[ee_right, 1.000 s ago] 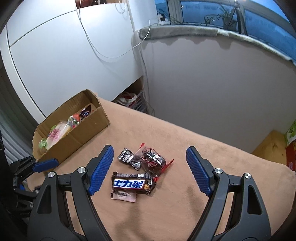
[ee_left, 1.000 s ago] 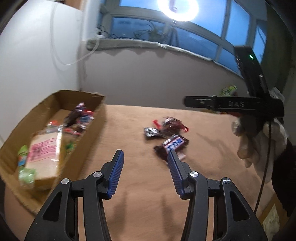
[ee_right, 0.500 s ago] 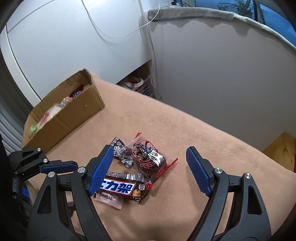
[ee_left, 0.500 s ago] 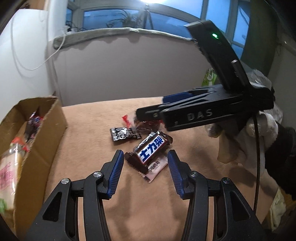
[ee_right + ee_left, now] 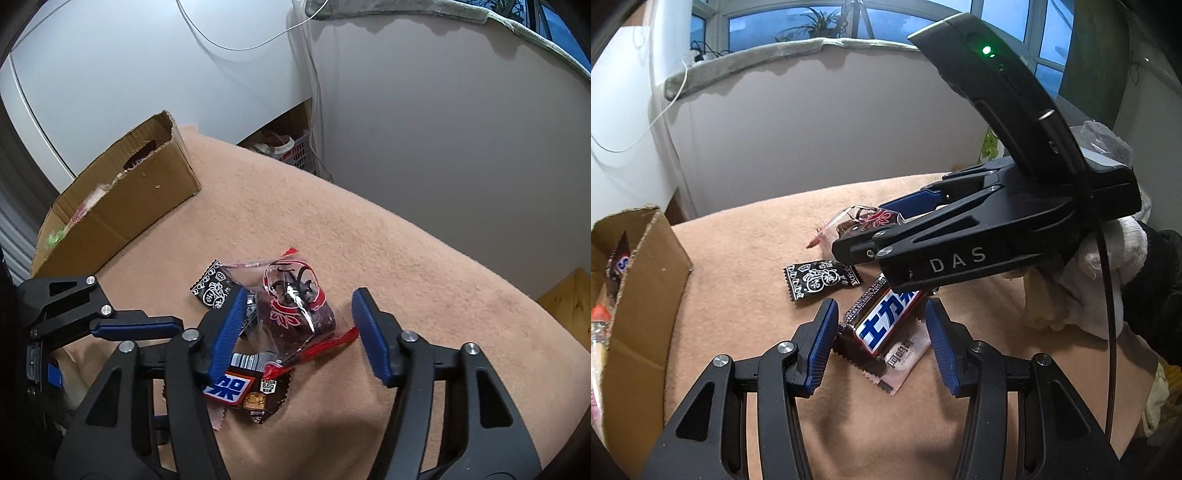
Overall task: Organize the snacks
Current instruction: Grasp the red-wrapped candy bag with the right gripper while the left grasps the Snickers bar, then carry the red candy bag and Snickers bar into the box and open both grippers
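Brown cardboard box (image 5: pixel 122 206) with snacks in it sits at the far left of the tan cloth-covered counter (image 5: pixel 369 240); it is our landmark. Well to the right of the box lies a small pile of snacks. The right tool (image 5: pixel 295 325) is closing around the clear crinkly packet with red ends and a dark treat inside (image 5: pixel 295 310), but the pads do not squeeze it yet. The left tool (image 5: pixel 881 332) is released, straddling the brown chocolate bar with a blue and white label (image 5: pixel 886 321). Next, I think, each must pinch and carry its snack to the box. The shiny packet may slip.
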### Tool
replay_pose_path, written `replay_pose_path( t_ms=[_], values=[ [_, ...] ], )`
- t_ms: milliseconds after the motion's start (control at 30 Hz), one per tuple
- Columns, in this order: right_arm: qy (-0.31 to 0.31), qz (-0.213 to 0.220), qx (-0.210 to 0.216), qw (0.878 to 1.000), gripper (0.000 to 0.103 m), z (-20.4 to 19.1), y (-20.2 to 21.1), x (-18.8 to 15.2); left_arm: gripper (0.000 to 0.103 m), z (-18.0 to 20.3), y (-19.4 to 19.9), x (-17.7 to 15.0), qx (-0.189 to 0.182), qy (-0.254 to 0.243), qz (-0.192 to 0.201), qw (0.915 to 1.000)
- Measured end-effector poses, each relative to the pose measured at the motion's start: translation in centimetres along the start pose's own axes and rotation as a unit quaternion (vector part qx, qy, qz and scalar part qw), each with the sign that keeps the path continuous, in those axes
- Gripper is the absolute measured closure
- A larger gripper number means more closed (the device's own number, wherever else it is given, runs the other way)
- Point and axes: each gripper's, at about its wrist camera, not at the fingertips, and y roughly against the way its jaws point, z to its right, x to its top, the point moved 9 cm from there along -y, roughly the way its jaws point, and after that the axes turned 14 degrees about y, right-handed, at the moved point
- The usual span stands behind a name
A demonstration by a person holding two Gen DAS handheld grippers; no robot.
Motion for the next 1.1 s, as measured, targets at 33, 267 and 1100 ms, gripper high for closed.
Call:
replay_pose_path(
  t_ms=[33, 267, 1100],
  values=[
    [0.001, 0.000, -0.001, 1.000, 0.051, 0.0, 0.0, 0.0, 0.055, 0.1, -0.2, -0.1, -0.003, -0.001, -0.004, 1.0000],
    [0.000, -0.001, 0.002, 1.000, 0.065, -0.1, -0.5, 0.3, 0.068, 0.4, -1.9, 0.0, 0.010, -0.019, -0.030, 0.9993],
    [-0.042, 0.047, -0.014, 0.998, 0.069, 0.4, 4.5, -0.1, 0.074, -1.7, 2.7, -0.8, 0.010, 0.034, 0.021, 0.9992]
  ],
)
